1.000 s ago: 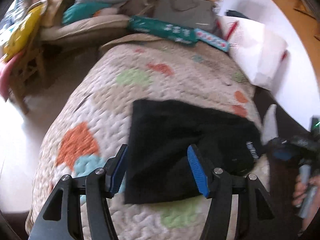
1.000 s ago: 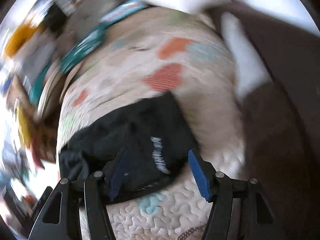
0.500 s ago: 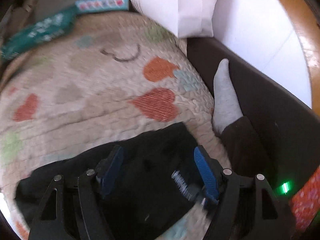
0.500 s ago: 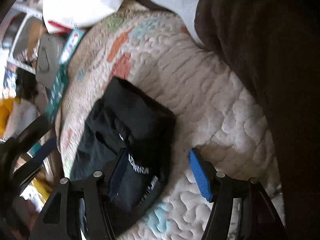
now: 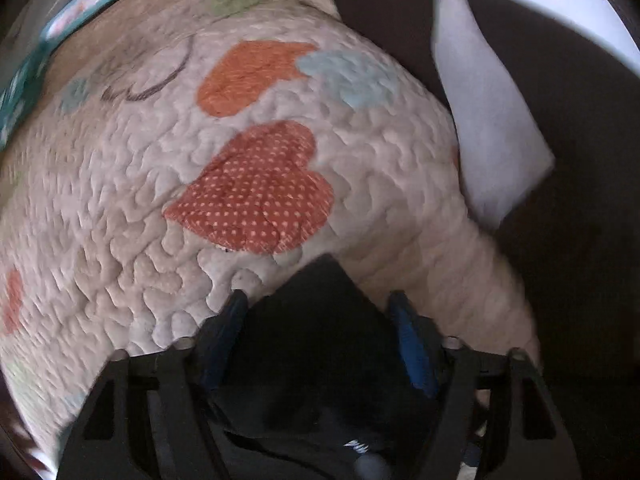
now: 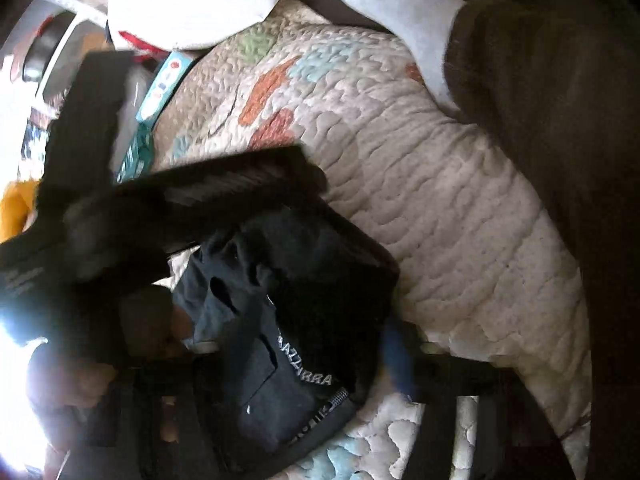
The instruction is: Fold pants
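The black pants [image 5: 320, 340] lie folded into a compact bundle on the quilted bedspread [image 5: 120, 220]. In the left wrist view my left gripper [image 5: 320, 332] is open, its blue pads on either side of the bundle's far corner, close over it. In the right wrist view the pants [image 6: 304, 320] show white lettering and a zipper. My right gripper [image 6: 296, 360] is open around the bundle's near end; its left finger is hidden in blur. The left gripper [image 6: 180, 204] crosses above the pants there as a dark blurred shape.
A person's leg in brown trousers [image 6: 560, 160] with a white sock [image 5: 488, 120] rests on the bed's right side. A white bag [image 6: 192, 0] and teal boxes [image 6: 160, 92] lie at the far end of the bed.
Both grippers have swung in close over the folded pants. The left one moved from the bundle's side to its far corner. The bundle looks more compact than a second ago.
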A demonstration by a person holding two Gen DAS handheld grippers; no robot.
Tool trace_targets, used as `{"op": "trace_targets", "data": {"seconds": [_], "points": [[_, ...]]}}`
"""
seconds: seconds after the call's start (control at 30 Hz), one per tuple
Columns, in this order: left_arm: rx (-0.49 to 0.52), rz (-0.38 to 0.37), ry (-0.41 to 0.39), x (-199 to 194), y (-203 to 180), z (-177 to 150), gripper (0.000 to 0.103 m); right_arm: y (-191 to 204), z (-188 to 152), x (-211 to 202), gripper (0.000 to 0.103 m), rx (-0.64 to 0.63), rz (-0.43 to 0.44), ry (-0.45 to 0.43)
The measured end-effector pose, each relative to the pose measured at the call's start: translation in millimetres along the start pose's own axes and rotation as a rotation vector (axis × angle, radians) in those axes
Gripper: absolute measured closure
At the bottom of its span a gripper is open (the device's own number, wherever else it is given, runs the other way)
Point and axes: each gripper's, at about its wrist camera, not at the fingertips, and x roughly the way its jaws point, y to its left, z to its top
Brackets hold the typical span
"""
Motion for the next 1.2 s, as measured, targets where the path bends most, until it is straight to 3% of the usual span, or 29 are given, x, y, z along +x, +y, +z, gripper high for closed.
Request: {"op": "trace_targets", "data": {"seconds": [0.03, 0.07, 0.17, 0.43, 0.7, 1.0, 1.13, 1.2], "points": [[0.018, 0.031, -0.009, -4, 0, -3, 0.064, 0, 0, 1, 0.067, 0.001, 0.003, 0.012], [0.02, 0.019, -0.009, -9, 3, -6, 0.072, 0, 0, 0, 0.074, -0.001, 0.005, 0.02], [0.007, -0.024, -0.048, -31, 18, -16, 0.083, 7, -2, -6, 0.078, -0.021, 0.04, 0.021], [-0.126, -0.129, -0.188, -102, 70, -57, 0.083, 79, -38, -48, 0.08, -0.318, 0.141, -0.026], [-0.374, -0.185, -0.305, -153, 152, -144, 0.083, 150, -98, -54, 0.08, -0.577, 0.197, 0.021], [-0.609, -0.244, -0.356, -161, 228, -235, 0.08, 218, -183, -19, 0.08, -0.838, 0.213, 0.144], [-0.691, -0.237, -0.353, -151, 252, -263, 0.071, 233, -211, 1, 0.08, -0.925, 0.194, 0.18], [-0.738, -0.194, -0.352, -147, 264, -277, 0.064, 239, -222, 13, 0.077, -0.968, 0.178, 0.201]]}}
